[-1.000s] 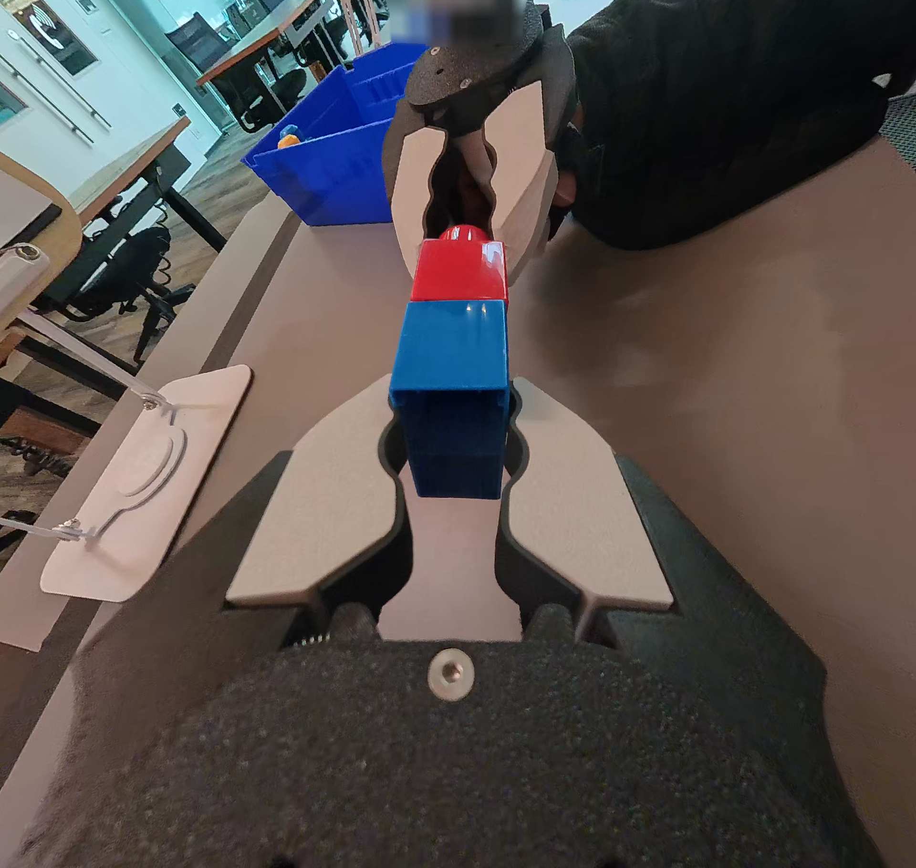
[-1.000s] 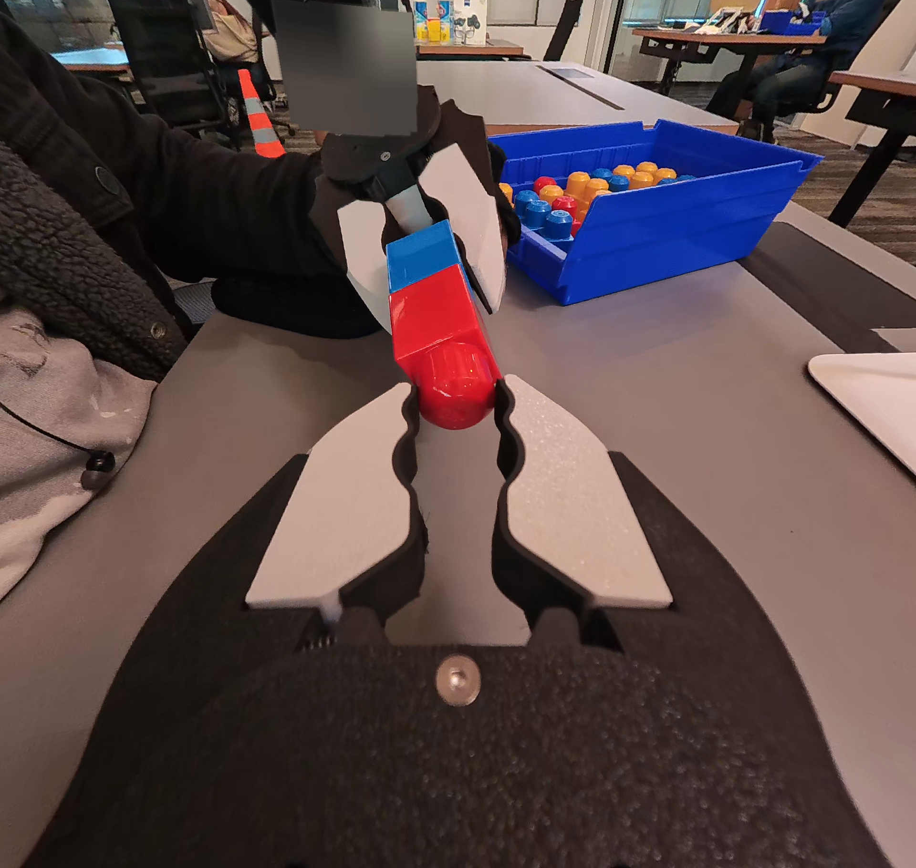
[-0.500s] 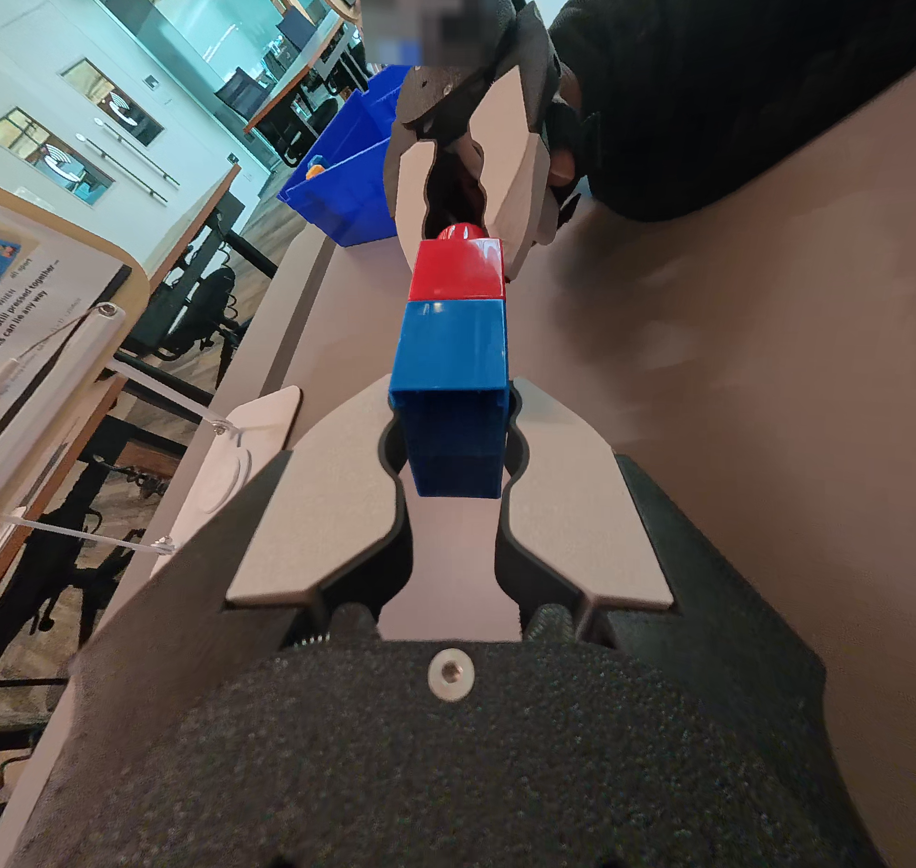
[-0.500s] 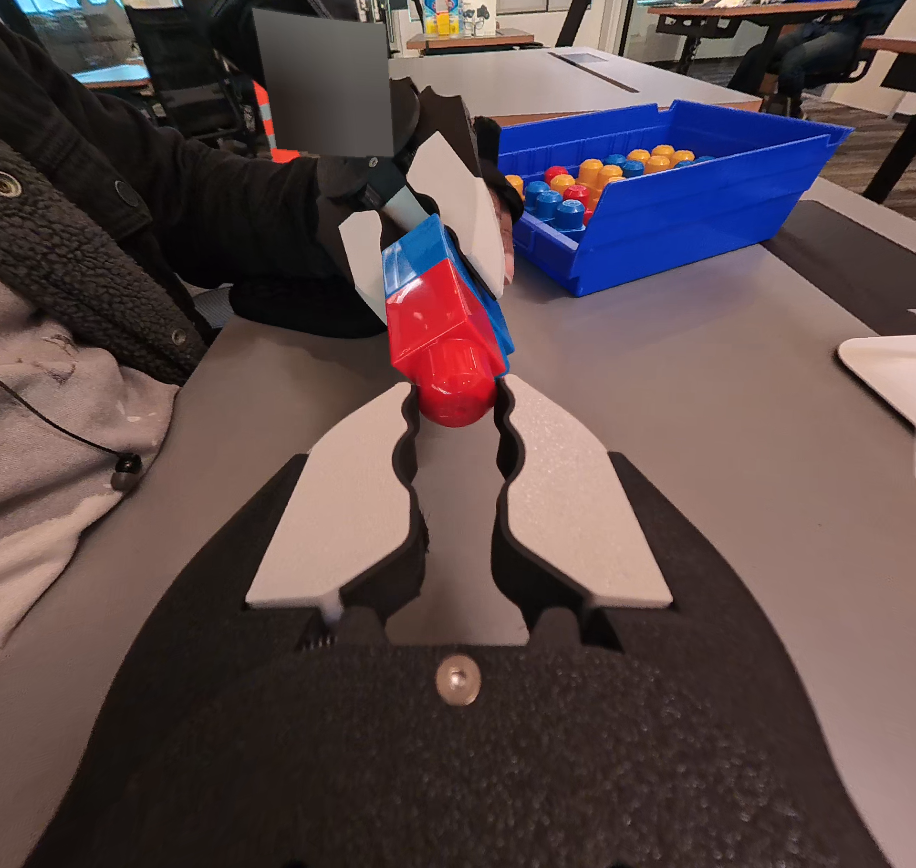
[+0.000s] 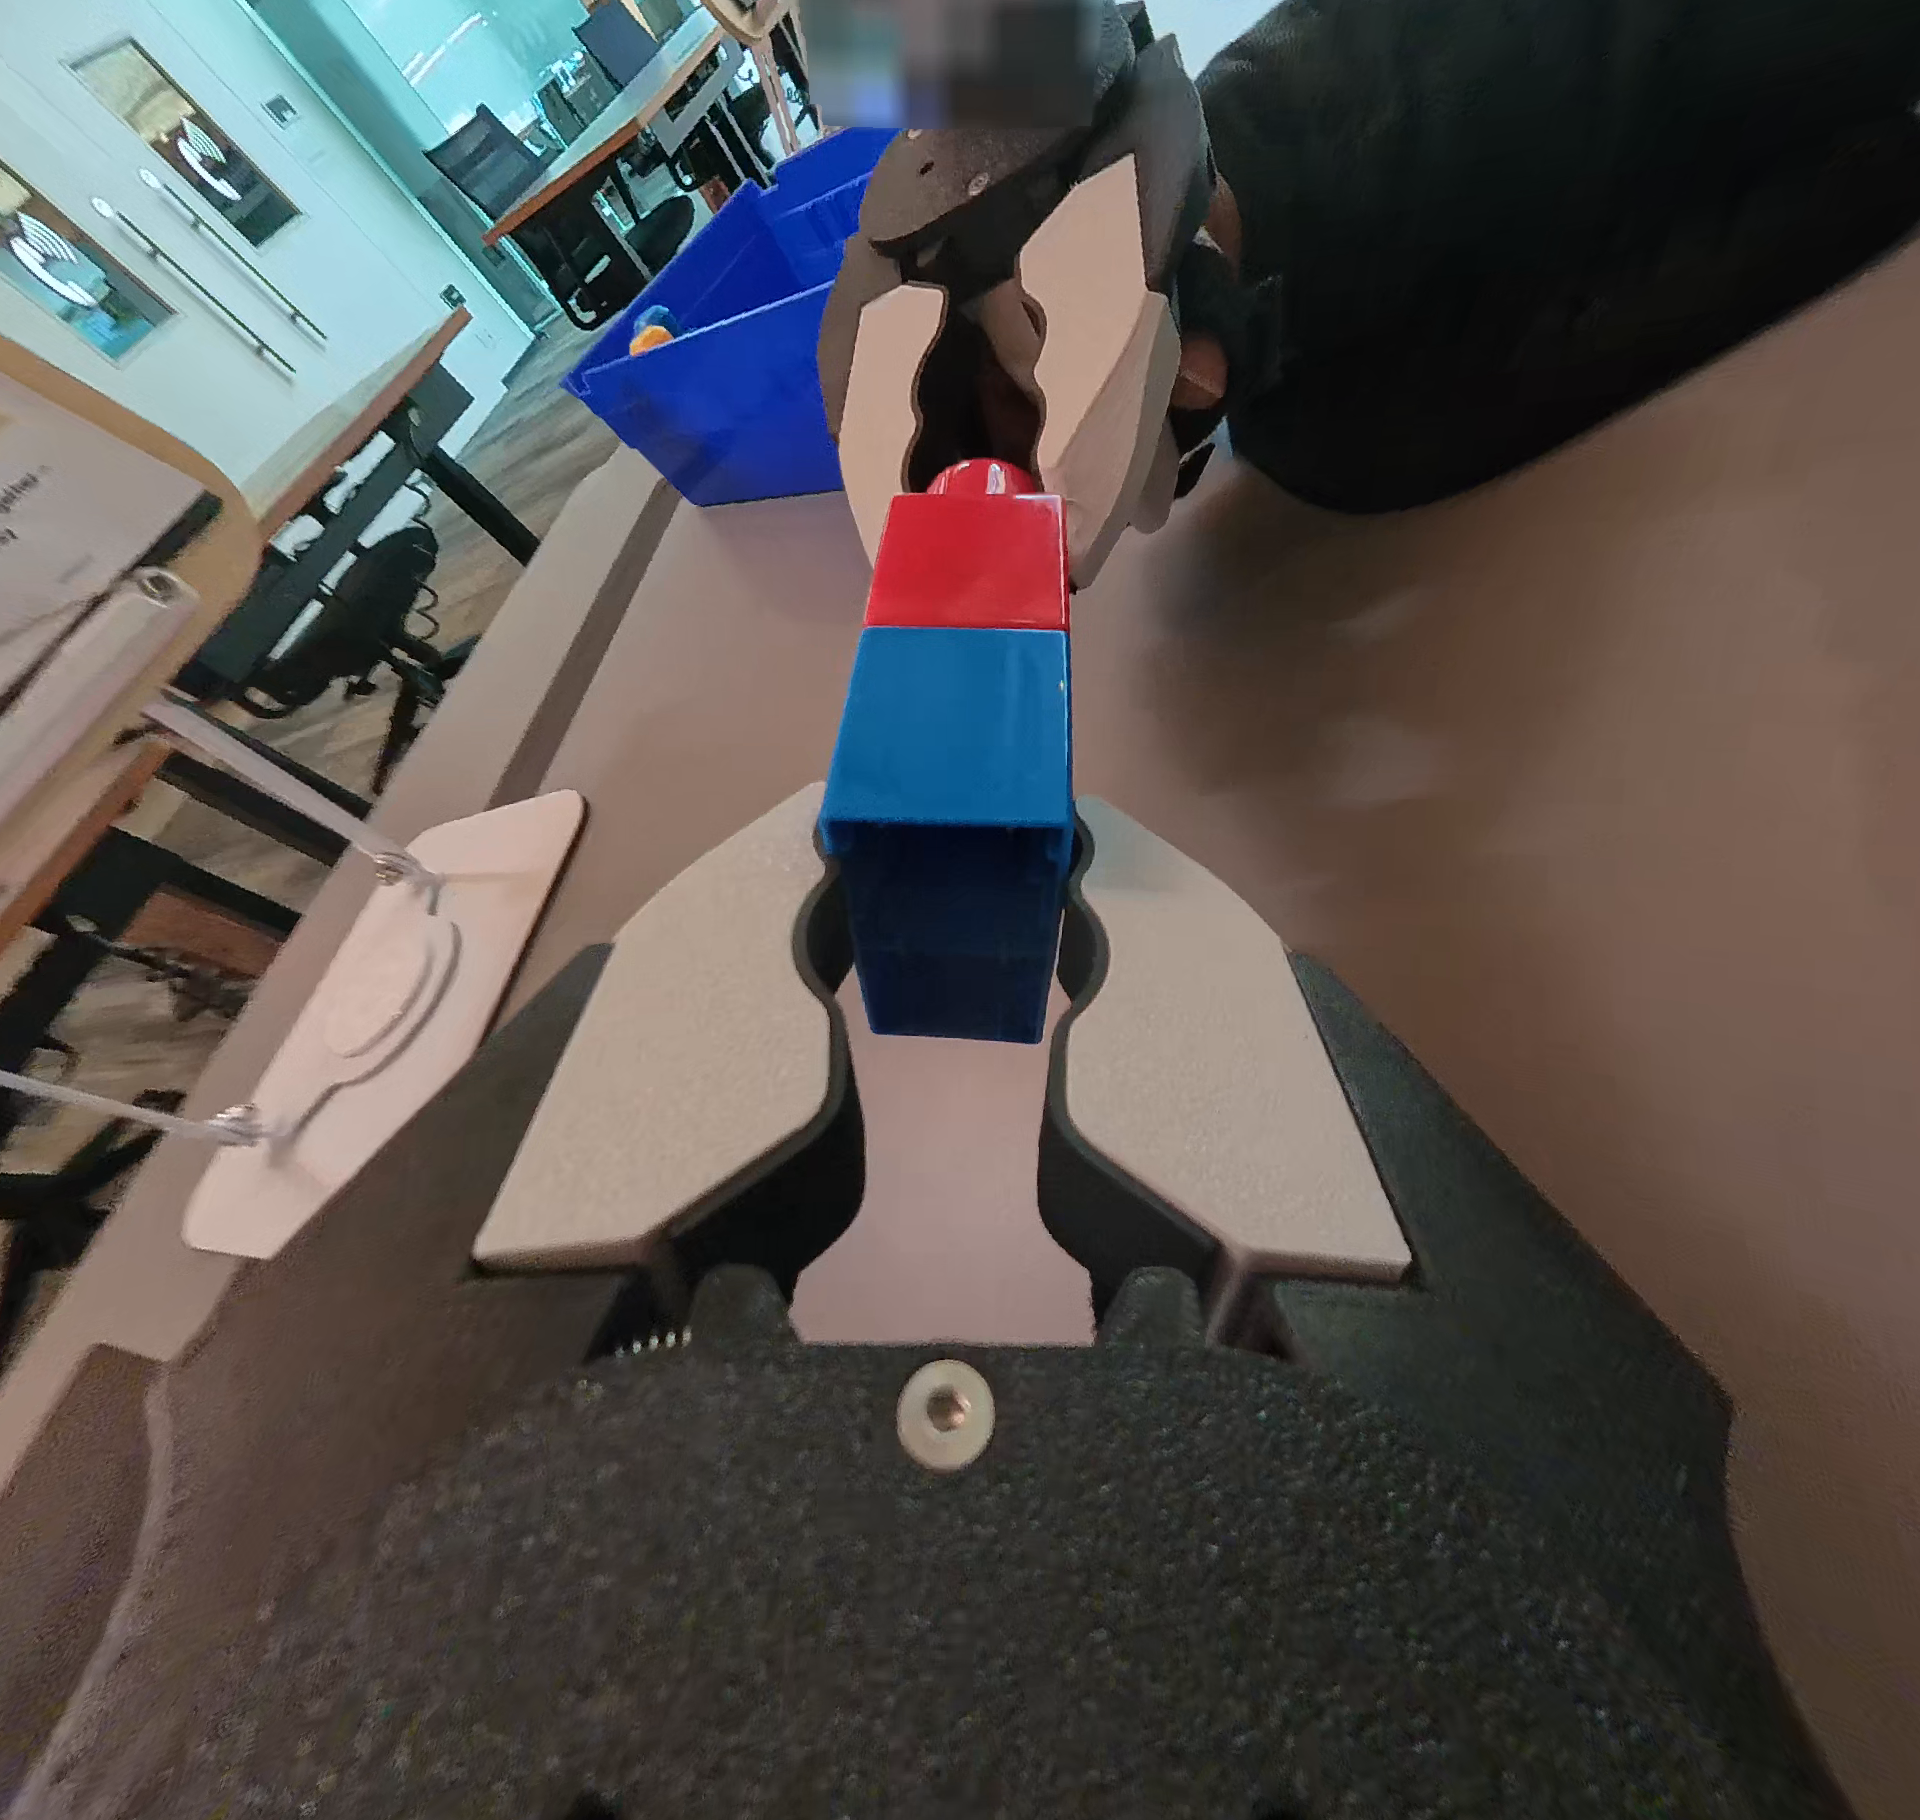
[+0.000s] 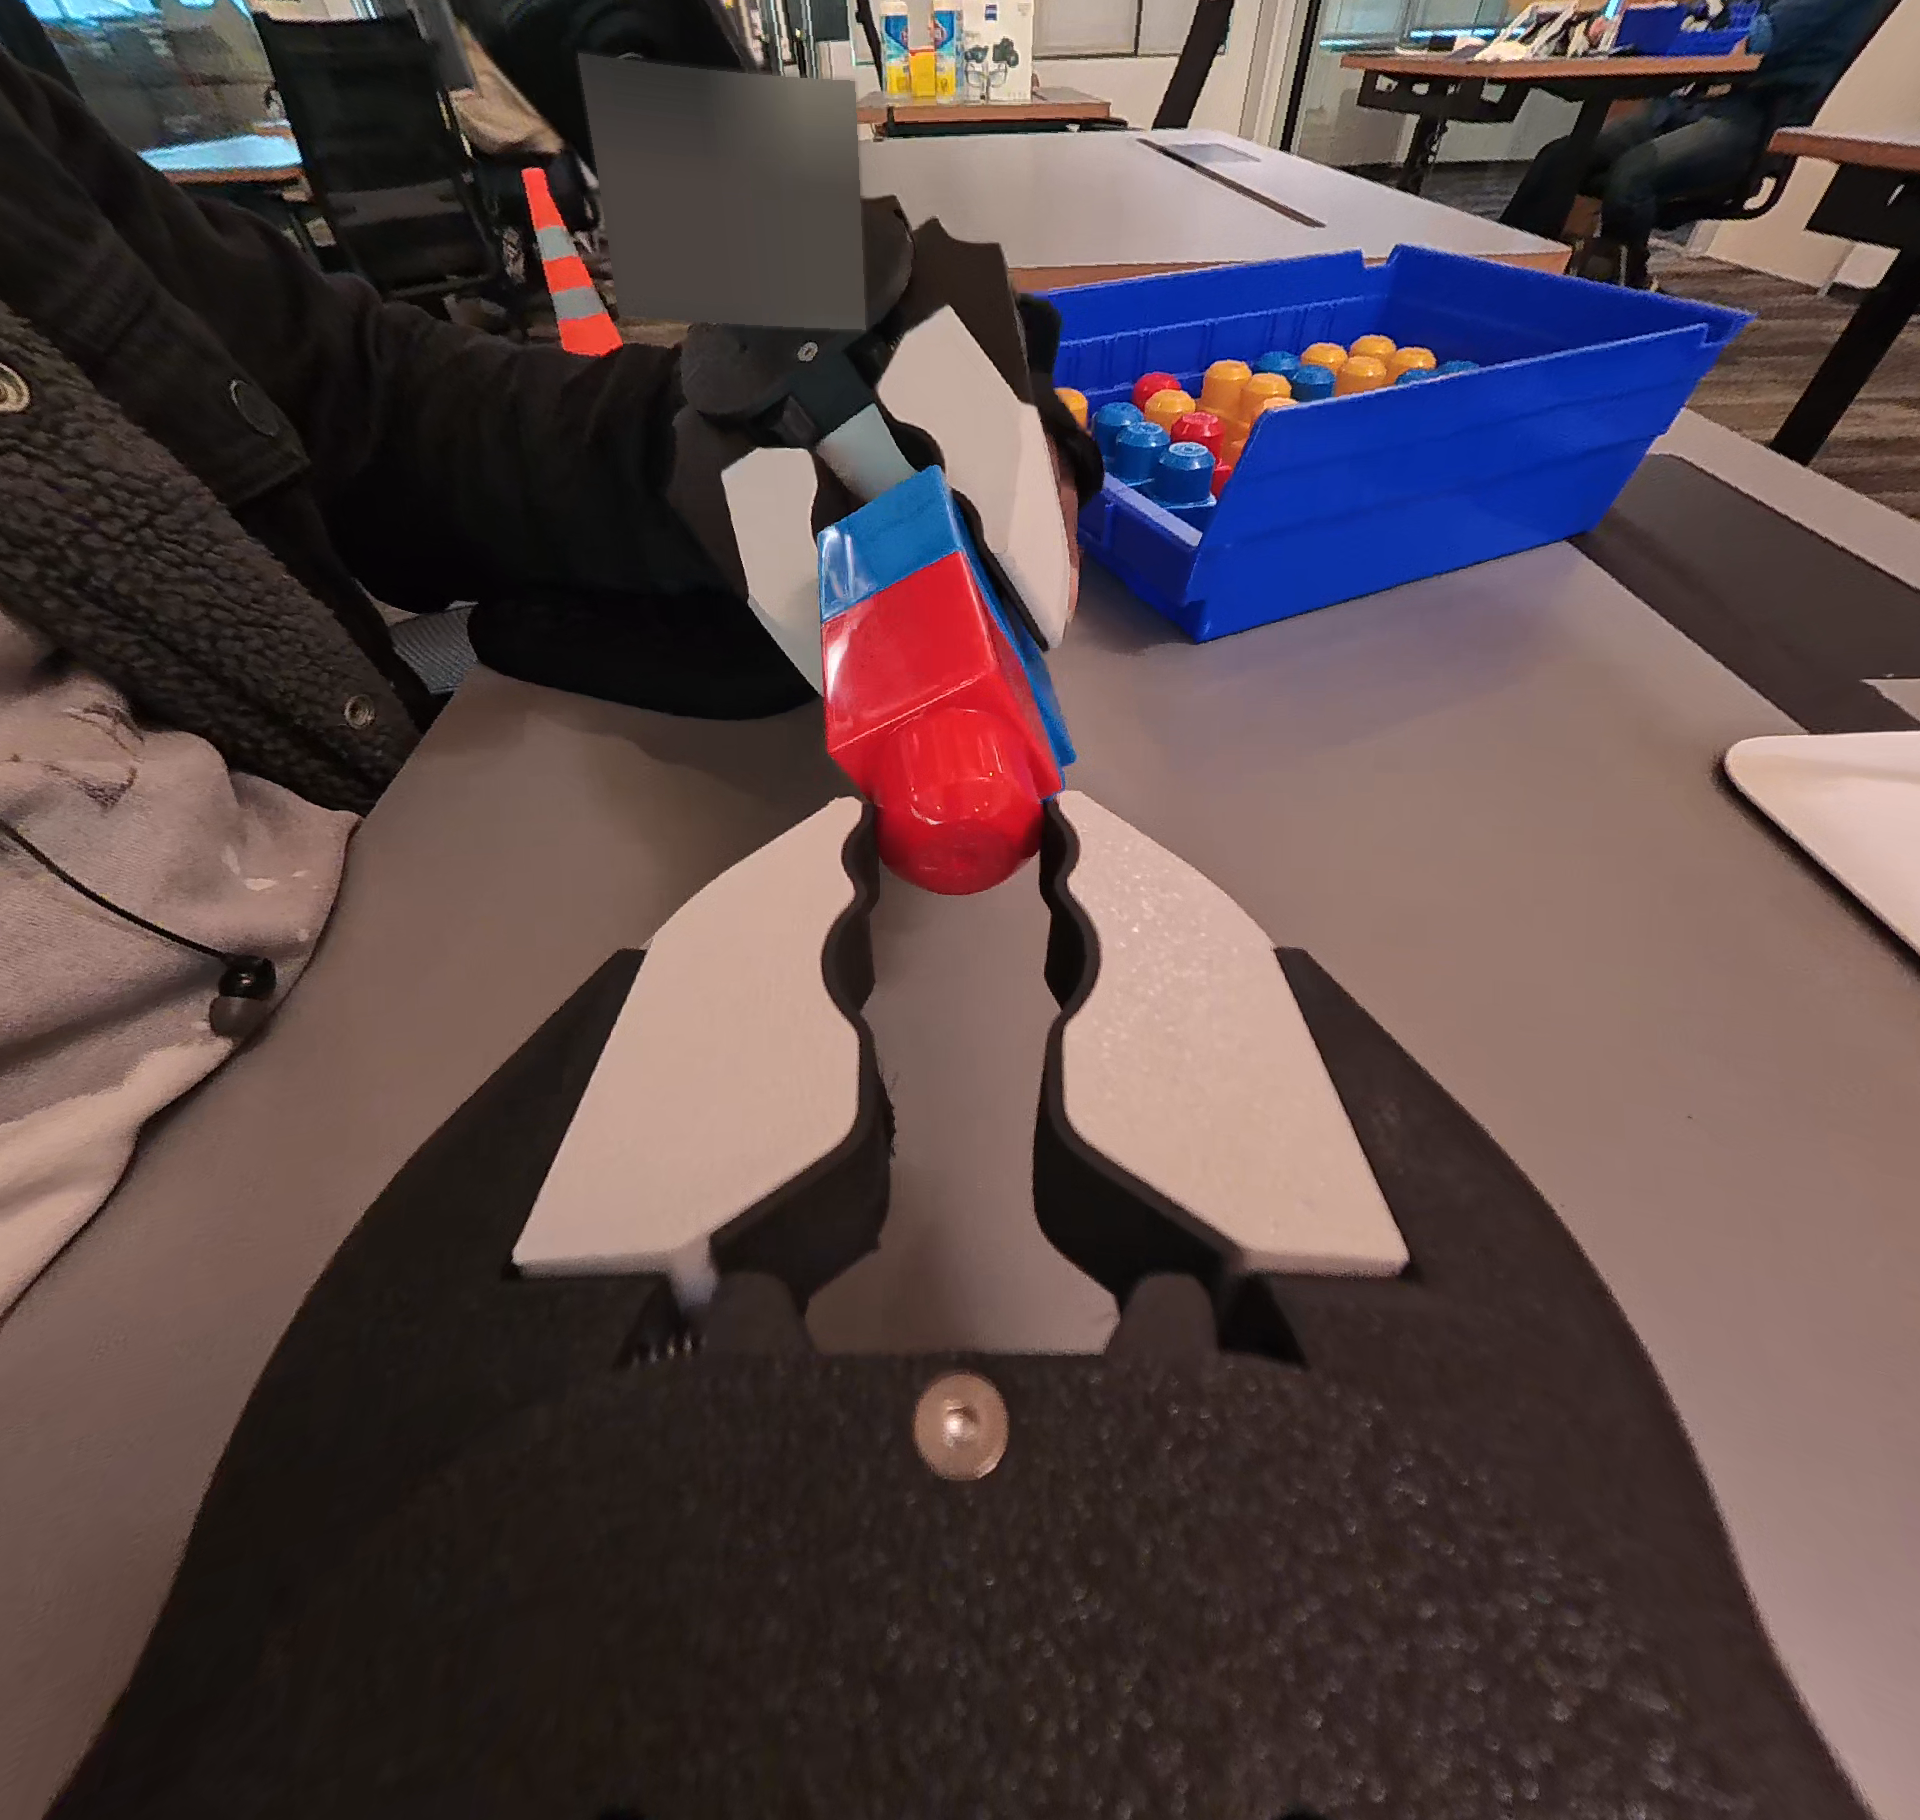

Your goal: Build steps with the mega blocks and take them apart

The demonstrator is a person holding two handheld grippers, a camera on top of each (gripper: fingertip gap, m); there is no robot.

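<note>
A red block [image 5: 971, 565] is joined to a blue block [image 5: 956, 731]; the pair is held in the air between my two grippers, above the table. My left gripper [image 5: 951, 835] is shut on the blue block, whose open underside faces the camera. My right gripper [image 6: 956, 814] is shut on the round stud of the red block [image 6: 914, 669]. In the right wrist view the blue block [image 6: 894, 523] sits behind the red one, clamped in the left gripper [image 6: 904, 575]. In the left wrist view the right gripper [image 5: 987, 482] faces me across the blocks.
A blue bin [image 6: 1455, 492] holding several orange, blue and red blocks stands at the table's far side; it also shows in the left wrist view [image 5: 727, 399]. A white plate-like stand base [image 5: 384, 1022] lies near the table's left edge. A person's dark sleeves [image 6: 364, 440] lie behind the grippers. The gap from one gripper's tips to the other's is roughly 5 cm.
Both grippers keep their hold. The joined blocks have twisted, so the blue block's side now shows beside the red one in the right wrist view; the left gripper tilted and swung back.
</note>
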